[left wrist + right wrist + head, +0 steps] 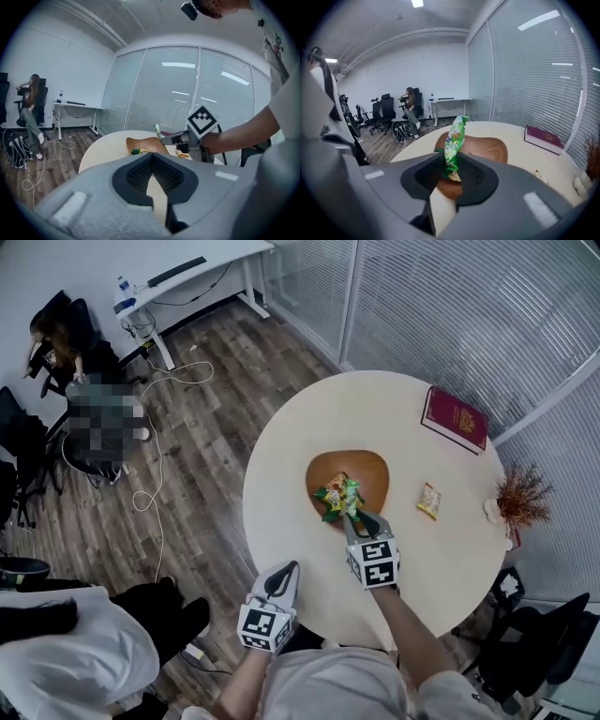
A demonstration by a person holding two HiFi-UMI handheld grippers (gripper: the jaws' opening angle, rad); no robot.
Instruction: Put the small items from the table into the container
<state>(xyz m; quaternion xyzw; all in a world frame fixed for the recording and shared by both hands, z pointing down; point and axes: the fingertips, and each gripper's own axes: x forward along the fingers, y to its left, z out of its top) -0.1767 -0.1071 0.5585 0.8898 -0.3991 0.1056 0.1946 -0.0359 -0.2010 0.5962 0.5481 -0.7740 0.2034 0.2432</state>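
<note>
Green snack packet (454, 140) stands upright between the pads of the right gripper (452, 166), whose jaws are drawn in narrow and pinch its lower end; the packet hangs over the near edge of the wooden bowl (367, 468), clear of the round table (281, 484); the left gripper (151, 157) is held near the table's edge with its jaws together at the tips and nothing between them. Inside the bowl, the left gripper view shows another small green and yellow packet (139, 151) lying at the bottom; a yellow packet (429, 501) lies on the table just right of the bowl, touching nothing; a dark red book (455, 418) sits further back. Print on the held packet is colourful but too small to read; the book's gold cover mark is likewise illegible.
</note>
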